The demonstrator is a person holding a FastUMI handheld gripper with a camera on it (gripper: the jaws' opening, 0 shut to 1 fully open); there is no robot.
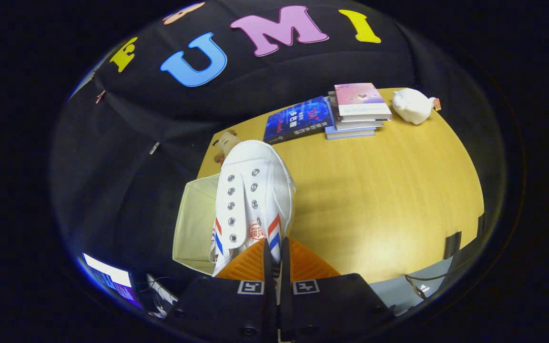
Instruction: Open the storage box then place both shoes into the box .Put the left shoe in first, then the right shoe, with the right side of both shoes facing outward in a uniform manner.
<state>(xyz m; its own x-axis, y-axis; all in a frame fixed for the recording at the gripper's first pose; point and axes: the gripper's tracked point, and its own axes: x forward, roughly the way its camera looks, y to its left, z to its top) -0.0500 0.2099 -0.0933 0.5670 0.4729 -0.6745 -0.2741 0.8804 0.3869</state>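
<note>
- Shoe [254, 200]: a white canvas sneaker with a smooth rounded toe, mesh-like weave on the side panel and two rows of metal eyelets with no laces showing. Red and blue slanted stripes are running down both sides near the heel, and a small red mark is sitting on the tongue.
- The shoe is hanging just ahead of the hand-held gripper [276, 250], toe pointing away from it, its heel end sitting between the fingers.
- The hand-held gripper is clamping the shoe's heel edge, its two fingers drawn close together with only a thin strip of shoe between them; ribbed pads are flaring out on either side.
- Storage box [193, 224]: a pale cream fabric box with soft, straight walls and an open top, standing below and left of the shoe, at the table's near-left corner. The shoe is overlapping its right wall; whether it is touching the box cannot be told.
- Table [374, 200]: smooth light wood with a faint grain, stretching out beyond and right of the fingers.
- Books [331, 114]: a dark glossy one lying flat beside a small stack topped by a pink cover, well beyond the shoe.
- A white plush toy [412, 105] is lying just right of the books.
</note>
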